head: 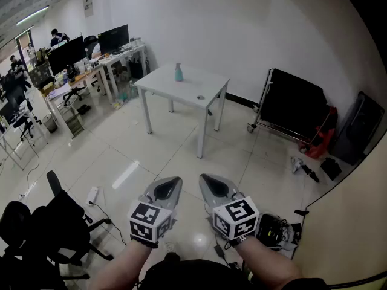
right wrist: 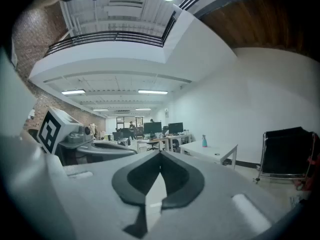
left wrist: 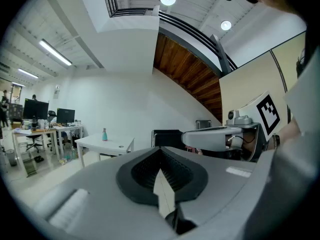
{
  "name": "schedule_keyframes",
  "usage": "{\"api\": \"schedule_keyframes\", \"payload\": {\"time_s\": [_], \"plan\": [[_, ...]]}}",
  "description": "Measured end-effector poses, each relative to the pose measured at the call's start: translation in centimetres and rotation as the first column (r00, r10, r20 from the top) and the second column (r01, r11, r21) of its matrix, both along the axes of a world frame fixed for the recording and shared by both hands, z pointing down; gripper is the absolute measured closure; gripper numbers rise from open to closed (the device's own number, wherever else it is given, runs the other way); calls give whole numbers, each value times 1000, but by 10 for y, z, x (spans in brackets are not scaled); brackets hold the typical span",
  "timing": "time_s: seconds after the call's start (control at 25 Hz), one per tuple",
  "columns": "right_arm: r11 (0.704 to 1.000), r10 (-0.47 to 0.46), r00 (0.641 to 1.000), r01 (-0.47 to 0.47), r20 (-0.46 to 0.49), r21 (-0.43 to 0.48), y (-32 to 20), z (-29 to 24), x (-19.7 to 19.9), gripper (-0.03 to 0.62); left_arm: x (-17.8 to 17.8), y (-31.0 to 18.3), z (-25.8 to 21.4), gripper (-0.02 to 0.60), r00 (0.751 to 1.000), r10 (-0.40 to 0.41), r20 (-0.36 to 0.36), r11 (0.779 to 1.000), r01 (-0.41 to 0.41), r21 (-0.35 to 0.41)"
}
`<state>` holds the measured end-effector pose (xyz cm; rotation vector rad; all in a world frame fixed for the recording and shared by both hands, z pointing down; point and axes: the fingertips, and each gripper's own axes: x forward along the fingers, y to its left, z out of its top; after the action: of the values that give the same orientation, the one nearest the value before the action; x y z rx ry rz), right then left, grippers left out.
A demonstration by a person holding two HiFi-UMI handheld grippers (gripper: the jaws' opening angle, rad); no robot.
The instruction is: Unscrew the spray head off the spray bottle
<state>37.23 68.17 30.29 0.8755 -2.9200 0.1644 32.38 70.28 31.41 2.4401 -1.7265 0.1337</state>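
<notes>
The left gripper [head: 172,185] and the right gripper [head: 209,182] are held side by side, close to level above the tiled floor [head: 151,156]. Each has its jaws pressed together, with nothing between them and nothing touched. Well ahead of both, the spray bottle [head: 179,72] stands upright near the far edge of a white table [head: 162,84], its long axis vertical and the spray head [head: 179,66] on top; it is too small to tell which way the nozzle faces, and a small round thing [head: 201,97] lies apart from it on the same tabletop.
</notes>
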Motion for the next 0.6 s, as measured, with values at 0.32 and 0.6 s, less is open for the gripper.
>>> {"api": "schedule_keyframes", "payload": {"time_s": [0.32,0.6], "plan": [[1000,13,1000,-13,-16,1,-36,2,-43,603,-42,-38,0,566,1000,11,-16,1000,-11,5],[1000,30,999,-29,-33,10,-71,-2,-91,603,-90,-74,-6,566,999,27,-29,1000,-27,14]]}}
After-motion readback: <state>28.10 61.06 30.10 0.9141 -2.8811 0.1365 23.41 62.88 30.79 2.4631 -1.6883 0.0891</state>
